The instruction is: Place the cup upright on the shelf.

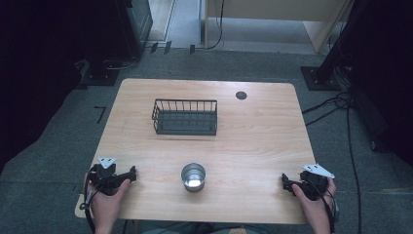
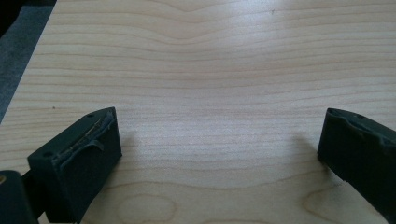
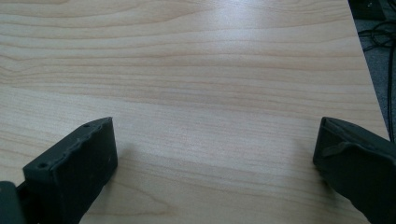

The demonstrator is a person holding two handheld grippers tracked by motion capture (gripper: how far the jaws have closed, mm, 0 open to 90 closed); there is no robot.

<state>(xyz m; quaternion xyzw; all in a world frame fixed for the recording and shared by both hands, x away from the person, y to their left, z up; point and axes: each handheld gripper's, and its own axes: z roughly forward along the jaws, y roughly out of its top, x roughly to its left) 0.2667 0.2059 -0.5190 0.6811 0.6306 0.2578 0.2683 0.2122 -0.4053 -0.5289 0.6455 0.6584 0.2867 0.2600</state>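
A shiny metal cup (image 1: 193,176) stands upright near the front middle of the wooden table (image 1: 263,141). Farther back sits a black wire basket (image 1: 185,117), with nothing visible inside. My left gripper (image 1: 127,174) rests at the front left corner, held by a hand, its jaws wide apart over bare wood. In the left gripper view the left gripper (image 2: 219,140) stands open with nothing between its pads. My right gripper (image 1: 287,183) lies at the front right corner in the other hand. In the right gripper view the right gripper (image 3: 215,144) is also open over bare table.
A round dark grommet (image 1: 241,95) sits in the tabletop at the back right. Cables (image 1: 336,105) trail over the grey floor to the right. Dark equipment stands (image 1: 104,73) flank the table's far corners.
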